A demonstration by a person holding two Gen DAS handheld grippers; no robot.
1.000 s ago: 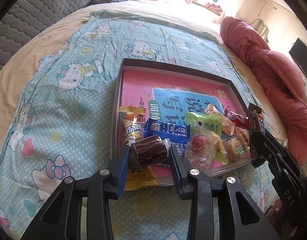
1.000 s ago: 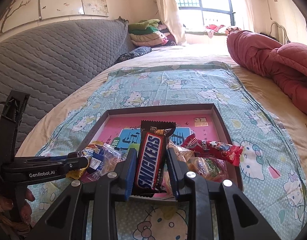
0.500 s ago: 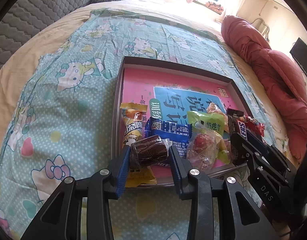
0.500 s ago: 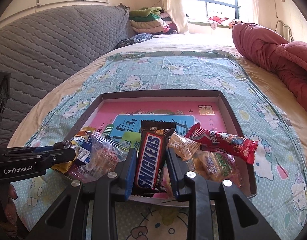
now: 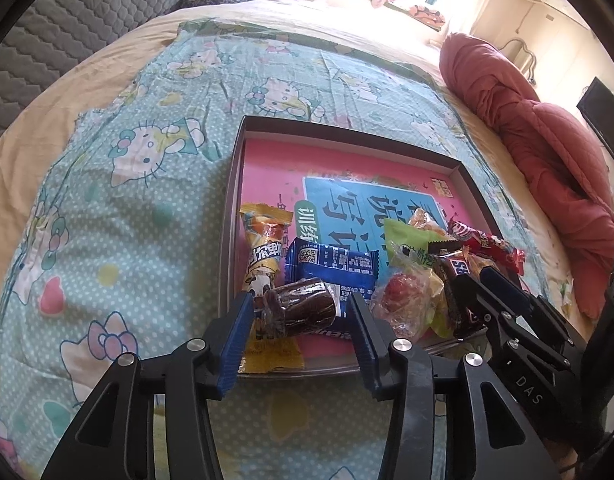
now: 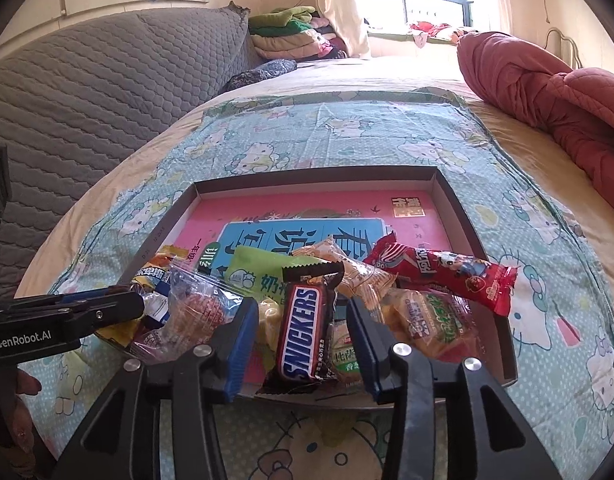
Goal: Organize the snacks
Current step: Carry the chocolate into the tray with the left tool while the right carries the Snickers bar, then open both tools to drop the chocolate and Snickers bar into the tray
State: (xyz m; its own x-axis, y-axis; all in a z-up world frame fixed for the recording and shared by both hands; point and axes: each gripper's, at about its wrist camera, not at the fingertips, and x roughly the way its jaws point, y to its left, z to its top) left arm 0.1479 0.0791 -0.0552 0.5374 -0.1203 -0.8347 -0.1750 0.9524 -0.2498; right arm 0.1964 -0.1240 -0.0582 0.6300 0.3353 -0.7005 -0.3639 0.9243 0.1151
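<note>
Right wrist: Snickers bar (image 6: 305,334) between parted fingers (image 6: 237,340).

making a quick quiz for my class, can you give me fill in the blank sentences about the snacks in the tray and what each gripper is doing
1. The bar lying between the right gripper's open jaws reads ____.
2. Between the left gripper's open jaws sits a ____ cake roll in clear wrap.
3. The snacks lie in a tray whose floor is mostly ____.
4. The long packet near the tray's right wall is ____.

Missing words: Snickers; brown; pink; red
</note>
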